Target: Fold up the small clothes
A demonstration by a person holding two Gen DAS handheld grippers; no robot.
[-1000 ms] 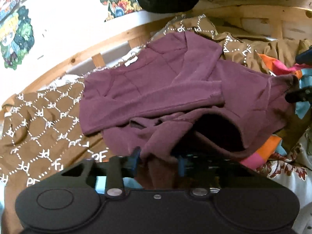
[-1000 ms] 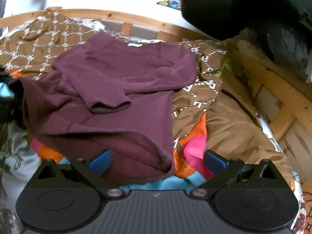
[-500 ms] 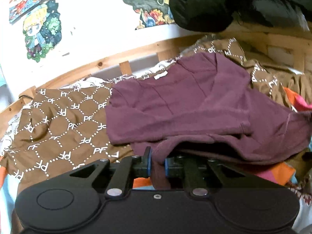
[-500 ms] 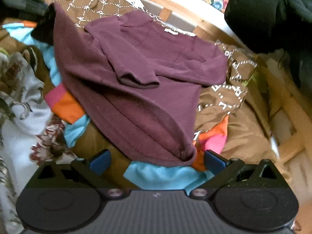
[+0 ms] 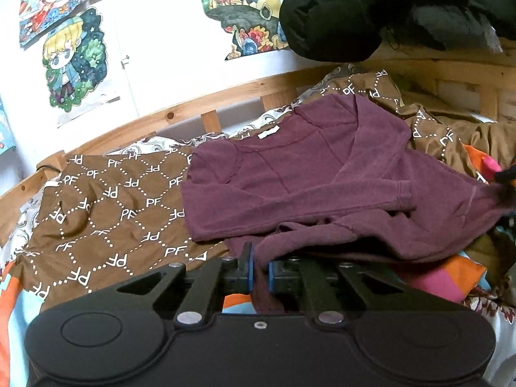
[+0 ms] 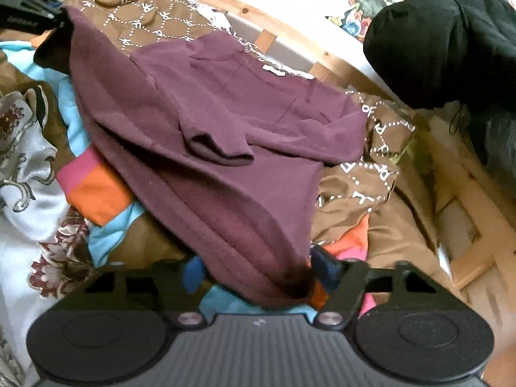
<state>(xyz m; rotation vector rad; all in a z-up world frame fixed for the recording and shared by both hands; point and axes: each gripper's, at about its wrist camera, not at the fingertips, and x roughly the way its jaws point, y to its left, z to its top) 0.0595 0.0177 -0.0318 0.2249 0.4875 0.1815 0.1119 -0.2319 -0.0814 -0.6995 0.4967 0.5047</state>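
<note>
One maroon long-sleeved top (image 5: 309, 174) lies spread on a bed, collar and white neck label toward the wooden bed rail (image 5: 180, 116), one sleeve folded across its front with the cuff lying on the body. Beneath it: a brown cloth with a white "PF" lattice print (image 5: 106, 213), a bedcover in orange, pink and light blue patches (image 6: 96, 190), and a white fabric with a dark floral pattern (image 6: 29, 167). Left gripper (image 5: 259, 272): fingers pressed together, pinching one corner of the top's hem, the pinched fabric hanging down between the blue pads. Right gripper (image 6: 254, 274): fingers closing, the opposite corner of the hem bunched between them; the near pad on the right touches the fabric, the left pad is blurred and stands just beside it, so a full pinch is not shown. The hem sags between the two grippers, raised off the bedcover. Background: a white wall with coloured cartoon drawings (image 5: 74, 58) above the rail, and a bulky black padded garment (image 5: 348, 9) heaped at the head of the bed.
</note>
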